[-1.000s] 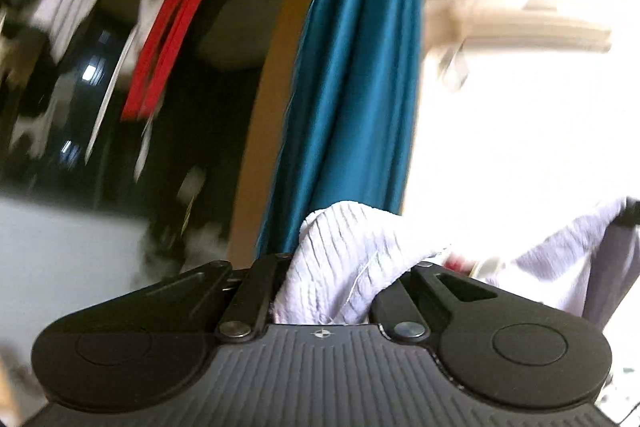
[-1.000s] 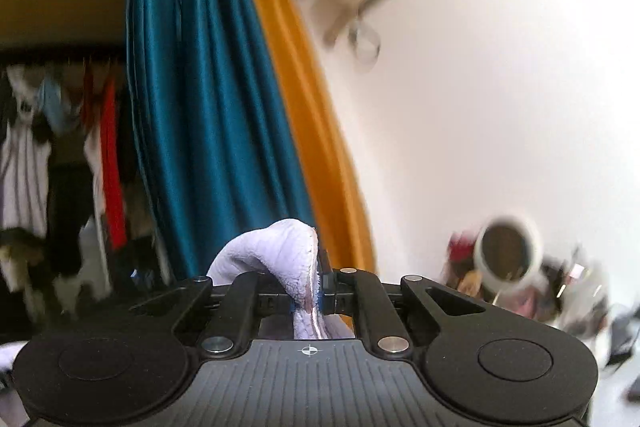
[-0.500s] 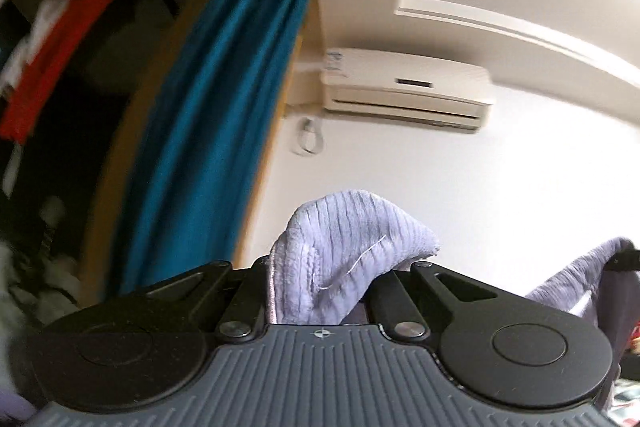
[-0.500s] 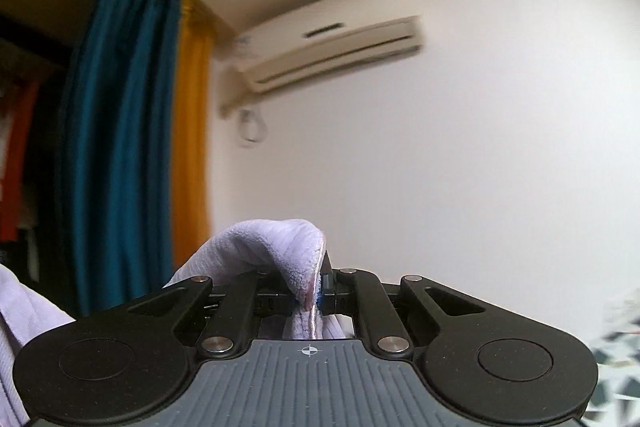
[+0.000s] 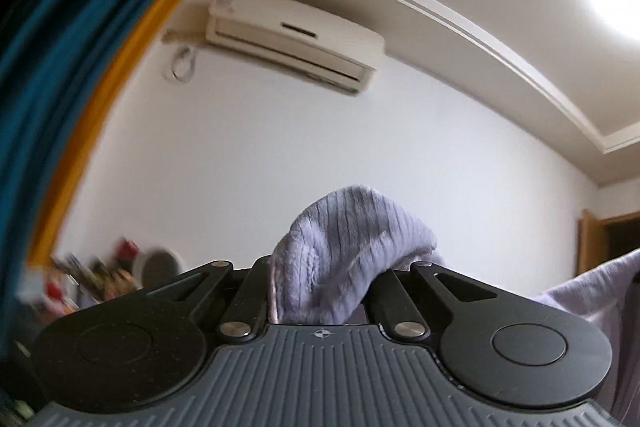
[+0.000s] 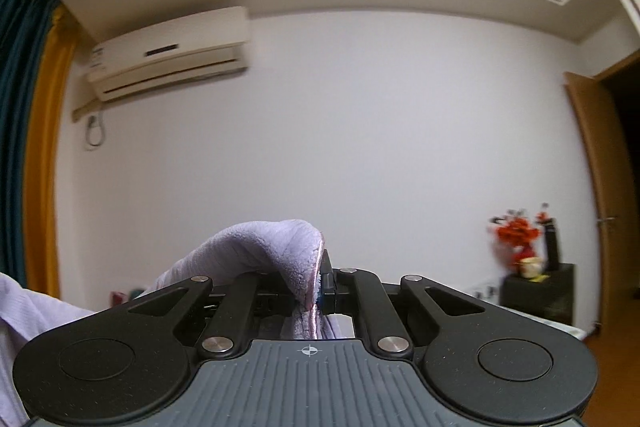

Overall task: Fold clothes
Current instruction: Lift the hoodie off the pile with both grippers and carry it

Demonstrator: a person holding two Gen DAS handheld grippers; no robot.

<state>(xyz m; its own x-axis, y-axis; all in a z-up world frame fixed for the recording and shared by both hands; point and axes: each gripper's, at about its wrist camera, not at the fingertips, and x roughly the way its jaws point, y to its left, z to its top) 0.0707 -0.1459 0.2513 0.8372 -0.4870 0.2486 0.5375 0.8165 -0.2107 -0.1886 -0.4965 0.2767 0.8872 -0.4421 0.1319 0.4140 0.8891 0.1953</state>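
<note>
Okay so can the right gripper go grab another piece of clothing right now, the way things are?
Probably not. The right gripper is shut on the lavender garment, and the left gripper grips the same garment. Both point at the wall and ceiling, and no other clothing shows within reach.

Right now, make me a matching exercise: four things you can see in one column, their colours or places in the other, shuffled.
Things:
1. garment
2. air conditioner
3. flowers
4. inner curtain

Descriptions:
A. orange-yellow, left edge
B. pale lilac, clamped in both grippers' jaws
C. red, on a dark cabinet, right
D. cream, high on the wall

Pairs: 1-B, 2-D, 3-C, 4-A
</note>
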